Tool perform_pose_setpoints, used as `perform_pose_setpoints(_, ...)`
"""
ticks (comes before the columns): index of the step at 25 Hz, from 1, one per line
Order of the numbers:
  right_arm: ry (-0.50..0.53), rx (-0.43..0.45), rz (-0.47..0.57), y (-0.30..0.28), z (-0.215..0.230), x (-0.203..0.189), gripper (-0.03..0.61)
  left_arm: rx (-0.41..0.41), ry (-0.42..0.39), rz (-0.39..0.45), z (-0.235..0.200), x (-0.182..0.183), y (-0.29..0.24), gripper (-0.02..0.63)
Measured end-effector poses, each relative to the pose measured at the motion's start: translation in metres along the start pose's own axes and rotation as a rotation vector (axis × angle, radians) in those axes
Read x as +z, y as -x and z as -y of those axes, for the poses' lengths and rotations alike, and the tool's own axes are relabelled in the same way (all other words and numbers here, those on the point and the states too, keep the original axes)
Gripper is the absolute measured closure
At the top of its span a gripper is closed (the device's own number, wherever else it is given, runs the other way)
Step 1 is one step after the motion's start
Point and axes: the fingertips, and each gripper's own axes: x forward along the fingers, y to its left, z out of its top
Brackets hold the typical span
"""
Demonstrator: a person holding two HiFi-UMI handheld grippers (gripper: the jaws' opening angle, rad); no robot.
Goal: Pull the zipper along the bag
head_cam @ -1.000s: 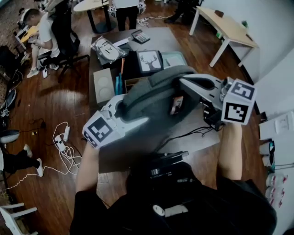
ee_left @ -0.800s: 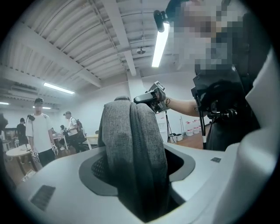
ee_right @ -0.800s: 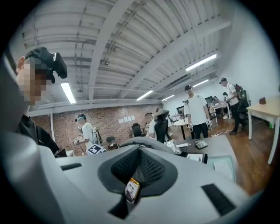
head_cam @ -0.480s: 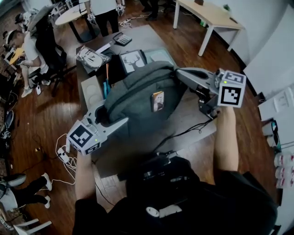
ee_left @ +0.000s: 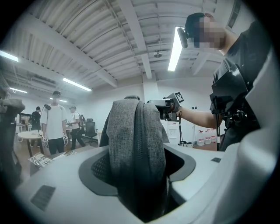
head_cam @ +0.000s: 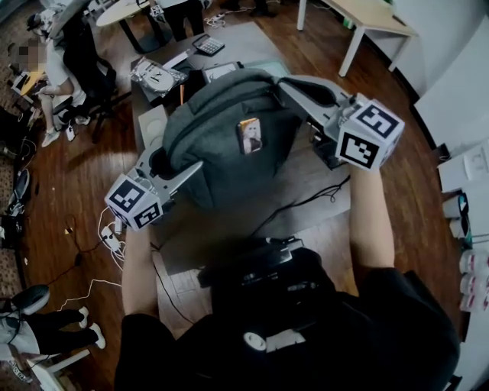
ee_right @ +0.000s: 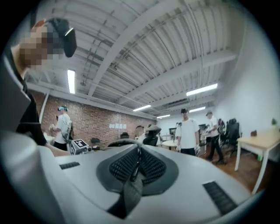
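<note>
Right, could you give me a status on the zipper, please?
Left gripper clamped on grey bag. Right gripper pinching thin dark tab, jaws just easing open. Bag held up; nothing obstructing.

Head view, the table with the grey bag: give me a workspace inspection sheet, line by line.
Surface: grey table, largely hidden by the bag.
Job's things: grey bag held up over the table; dark zipper pull.
Clutter: calculator and wrapped packet at the far end.
Grippers: left gripper clamped on a fold of the bag; right gripper pinches the zipper pull, its jaws have just been opening a little.
Cables: black cable across the table; white cable on the floor.
Surroundings: wooden floor, seated person, pale table.
</note>
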Motion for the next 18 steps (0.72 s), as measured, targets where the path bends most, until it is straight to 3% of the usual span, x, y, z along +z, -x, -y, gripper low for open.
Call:
perform_pose_setpoints(2,0.093,-0.077,0.082,0.006,0.0,0.023,0.517,0.006,0.009,0.0,-0.005,-0.003,0.002,0.325)
perform_pose_setpoints(3,0.118,-0.102,0.15,0.012,-0.003,0.04,0.46,0.011,0.022,-0.001,-0.007,-0.003,0.003,0.325)
perform_pose_setpoints(4,0.134,-0.114,0.227,0.019,-0.01,0.058,0.448,0.019,0.035,0.0,-0.01,-0.003,0.003,0.325)
perform_pose_setpoints(7,0.132,-0.079,0.392,0.032,-0.038,0.079,0.436,0.062,0.073,0.022,-0.018,-0.004,0.004,0.324)
perform_pose_setpoints(9,0.165,-0.057,0.373,0.019,-0.05,0.05,0.443,0.103,0.103,0.053,-0.027,-0.007,0.005,0.32)
perform_pose_setpoints(13,0.248,-0.056,0.209,-0.021,-0.073,-0.022,0.491,0.218,0.161,0.107,-0.034,-0.014,0.014,0.299)
perform_pose_setpoints(18,0.258,-0.058,0.118,-0.034,-0.084,-0.069,0.528,0.346,0.177,0.094,-0.018,-0.018,0.033,0.296)
